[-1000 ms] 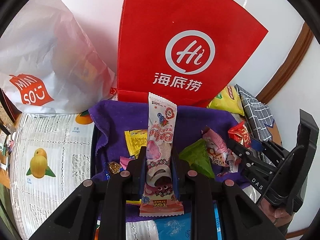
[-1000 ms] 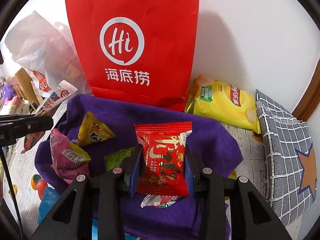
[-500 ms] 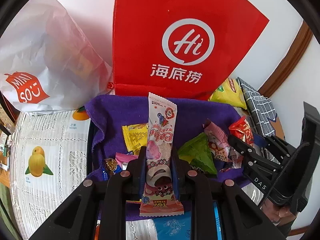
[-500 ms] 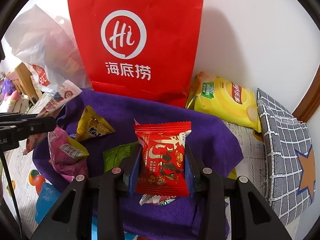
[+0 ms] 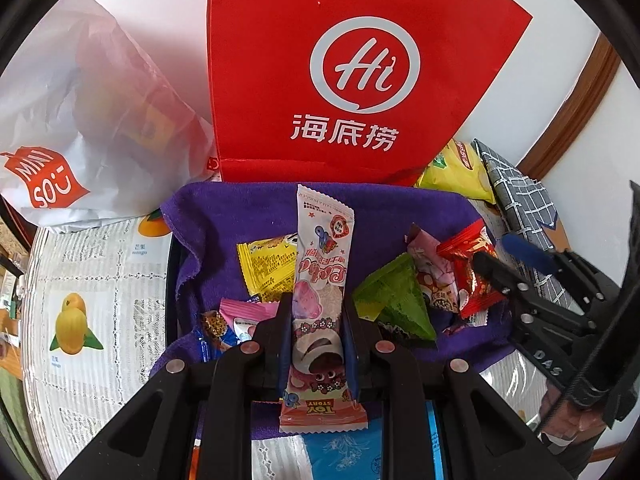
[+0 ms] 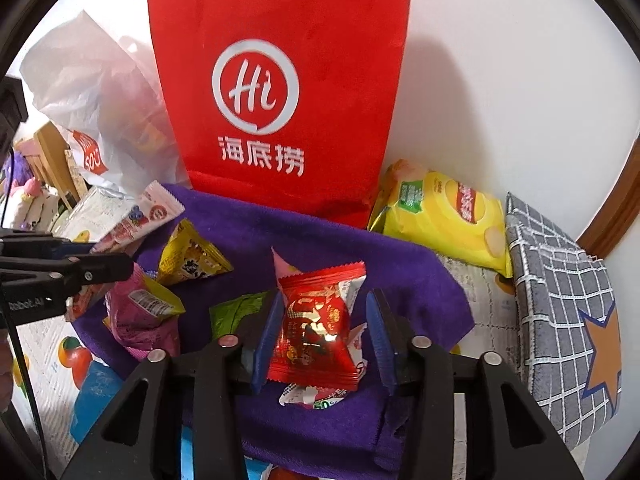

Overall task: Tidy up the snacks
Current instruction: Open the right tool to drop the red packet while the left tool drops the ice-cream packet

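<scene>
1. Centrally, a long pink snack stick (image 5: 320, 300) is clamped between the two pads of the left gripper (image 5: 318, 336); it stands upright along the fingers, its upper end rising above the purple cloth (image 5: 248, 208) and its lower end hanging below the pads; the gripper is pitched steeply downward over the cloth.
2. A red square packet (image 6: 316, 328) is seen between the blue pads of the right gripper (image 6: 320, 340); the jaws have just been opening, and a gap shows on the right side of the packet, so it is no longer pinched; the packet is tilted, its lower edge over a small white wrapper (image 6: 316, 394) on the cloth; this gripper is likewise angled downward.
3. On the cloth around them, a yellow packet (image 5: 268, 268), a green triangular packet (image 5: 396, 300), a pink packet (image 6: 140, 316) and a small chocolate-chip cookie pack (image 5: 214, 326) are scattered, near one another.
4. Behind the cloth a red paper bag (image 6: 280, 80) is stood against the wall; a white plastic bag (image 5: 80, 112) is beside it on the left, a yellow chip bag (image 6: 444, 216) and a grey checked cloth (image 6: 560, 300) on the right.
</scene>
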Available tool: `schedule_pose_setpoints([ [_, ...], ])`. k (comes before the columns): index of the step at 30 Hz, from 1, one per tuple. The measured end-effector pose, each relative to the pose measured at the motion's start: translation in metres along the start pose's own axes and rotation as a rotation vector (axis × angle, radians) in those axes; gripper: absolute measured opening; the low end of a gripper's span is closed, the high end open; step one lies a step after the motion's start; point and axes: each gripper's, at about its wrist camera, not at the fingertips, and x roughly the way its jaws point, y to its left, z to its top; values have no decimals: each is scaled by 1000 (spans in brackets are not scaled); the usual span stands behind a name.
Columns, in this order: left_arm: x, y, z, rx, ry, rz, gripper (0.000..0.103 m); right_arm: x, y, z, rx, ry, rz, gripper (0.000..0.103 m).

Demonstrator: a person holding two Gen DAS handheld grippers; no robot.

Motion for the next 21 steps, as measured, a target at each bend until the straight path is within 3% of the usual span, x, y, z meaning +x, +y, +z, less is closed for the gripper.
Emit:
schedule_pose_setpoints([
  [8,3,1,0,-2,11,-9,21,-13,-6,3,13,-30,-15,48],
  [14,-7,-5,0,18,-24,-16,24,-19,-5,4,11,-40,-24,48],
  [21,-26,-7,0,23,-60,-25,36,-38,-1,6,-3,-79,-53,49],
])
